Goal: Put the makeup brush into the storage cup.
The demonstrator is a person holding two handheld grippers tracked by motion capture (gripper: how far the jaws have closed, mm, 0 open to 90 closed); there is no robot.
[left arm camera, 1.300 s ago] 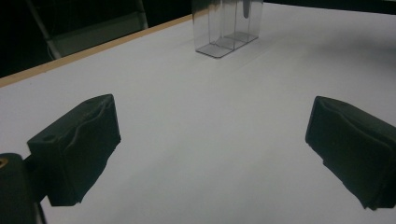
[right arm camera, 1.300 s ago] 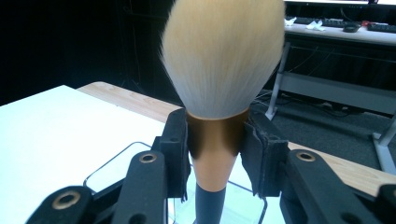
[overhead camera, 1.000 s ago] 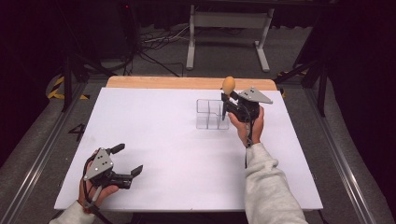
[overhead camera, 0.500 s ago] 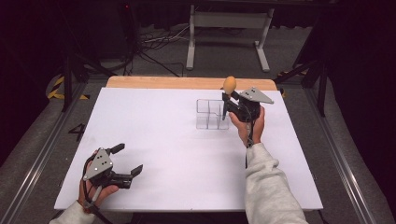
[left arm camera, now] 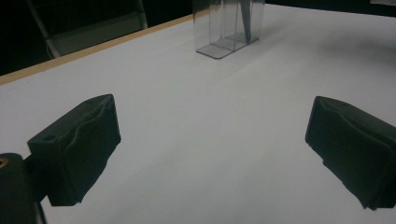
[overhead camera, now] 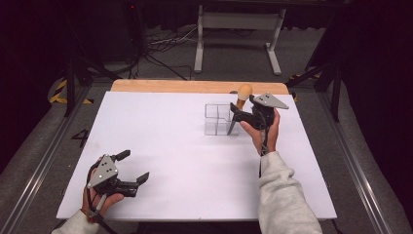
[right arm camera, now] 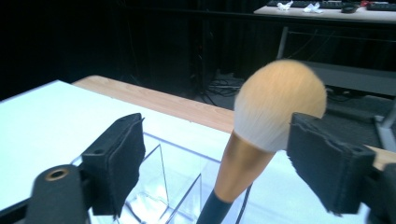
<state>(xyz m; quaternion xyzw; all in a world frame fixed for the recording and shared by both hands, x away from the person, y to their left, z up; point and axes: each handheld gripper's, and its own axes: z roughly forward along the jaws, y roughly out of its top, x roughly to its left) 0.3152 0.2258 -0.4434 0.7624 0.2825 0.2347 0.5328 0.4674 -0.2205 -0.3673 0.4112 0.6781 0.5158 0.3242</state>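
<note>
A makeup brush (right arm camera: 261, 135) stands tilted in a clear plastic organizer (overhead camera: 220, 119) near the far right of a white table (overhead camera: 185, 161). Its lower handle is cut off at the bottom of the right gripper view, and from above only its pale bristle head shows clearly past the right gripper (overhead camera: 239, 117). That gripper's jaws have just been opening and now stand wide apart on either side of the brush. In the right gripper view the bristles look to brush the right-hand pad (right arm camera: 327, 168), though whether they truly touch is hard to tell, and the other pad is clear of the brush. Which compartment holds the brush cannot be made out, since the clear walls blur together.

The left gripper (overhead camera: 131, 170) rests near the front left corner of the table, well apart from the organizer, its jaws spread wide with nothing between them.

The table top is plain white with a strip of wood (overhead camera: 195, 86) along its far edge. The room beyond is dark, with cables (overhead camera: 160, 48) on the floor and a pale metal stand (overhead camera: 238, 29) behind the table.
</note>
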